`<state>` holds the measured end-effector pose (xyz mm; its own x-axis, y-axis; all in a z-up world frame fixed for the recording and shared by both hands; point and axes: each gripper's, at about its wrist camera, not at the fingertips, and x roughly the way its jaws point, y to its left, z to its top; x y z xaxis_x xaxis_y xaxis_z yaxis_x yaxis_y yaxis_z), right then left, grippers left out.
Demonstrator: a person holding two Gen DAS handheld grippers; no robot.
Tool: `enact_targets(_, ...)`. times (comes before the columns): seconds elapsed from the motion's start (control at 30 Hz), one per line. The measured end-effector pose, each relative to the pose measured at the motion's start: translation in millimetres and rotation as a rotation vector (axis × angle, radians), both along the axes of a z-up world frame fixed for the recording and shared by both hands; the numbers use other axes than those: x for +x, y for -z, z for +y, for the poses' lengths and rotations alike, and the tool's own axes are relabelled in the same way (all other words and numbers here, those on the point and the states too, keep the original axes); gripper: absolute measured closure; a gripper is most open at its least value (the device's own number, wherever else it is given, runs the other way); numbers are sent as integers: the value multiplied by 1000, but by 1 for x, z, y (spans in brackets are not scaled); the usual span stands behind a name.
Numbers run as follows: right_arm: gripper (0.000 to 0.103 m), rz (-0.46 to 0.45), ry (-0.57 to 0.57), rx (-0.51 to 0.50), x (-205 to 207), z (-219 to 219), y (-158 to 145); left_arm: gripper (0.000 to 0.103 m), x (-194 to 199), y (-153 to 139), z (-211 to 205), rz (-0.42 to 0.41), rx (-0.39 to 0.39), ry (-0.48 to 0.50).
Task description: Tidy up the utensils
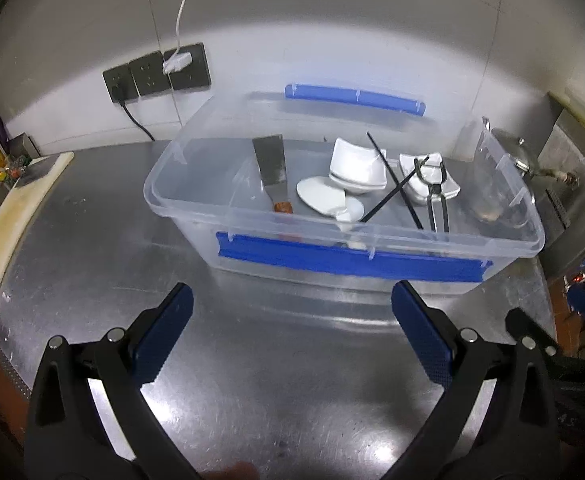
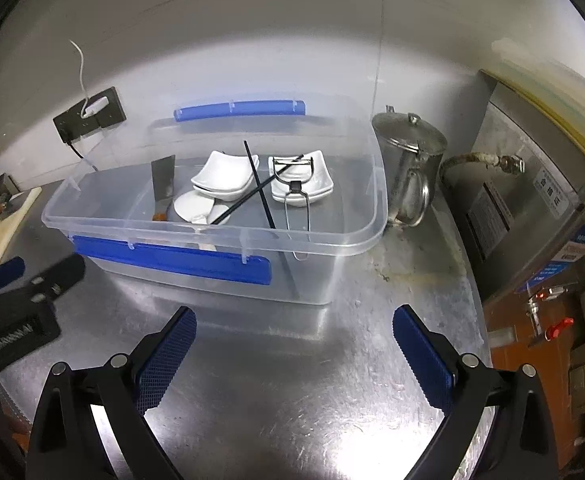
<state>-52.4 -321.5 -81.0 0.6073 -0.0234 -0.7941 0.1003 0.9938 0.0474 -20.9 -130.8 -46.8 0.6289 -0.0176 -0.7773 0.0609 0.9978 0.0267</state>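
Note:
A clear plastic bin (image 1: 372,236) (image 2: 332,240) with blue latches stands on the steel counter. Inside it lie a metal scraper (image 1: 270,166) (image 2: 162,184), white dishes (image 1: 356,168) (image 2: 224,176), a white spoon (image 1: 324,198) (image 2: 194,204), two black chopsticks (image 1: 396,180) (image 2: 258,184) and a metal peeler (image 1: 436,196) (image 2: 296,196). My left gripper (image 1: 292,300) is open and empty, in front of the bin; it also shows at the left of the right wrist view (image 2: 24,284). My right gripper (image 2: 294,320) is open and empty, in front of the bin's right half.
A steel teapot (image 2: 408,160) (image 1: 512,152) stands right of the bin, beside a steel appliance (image 2: 532,184). A cutting board (image 1: 8,216) lies at the counter's left edge. Wall sockets with plugs (image 1: 160,74) sit behind the bin. The counter edge drops off at the right.

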Motion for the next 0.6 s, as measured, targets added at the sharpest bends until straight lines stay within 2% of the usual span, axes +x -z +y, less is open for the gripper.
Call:
enact_targets(0.23,5,-4,1,3,-2,-4,1,8,1,-7,-1,-41,-35,5)
enact_targets(0.6,5,16,3,-1,-4,-3,3,8,1,-4,-10,-27,3,49)
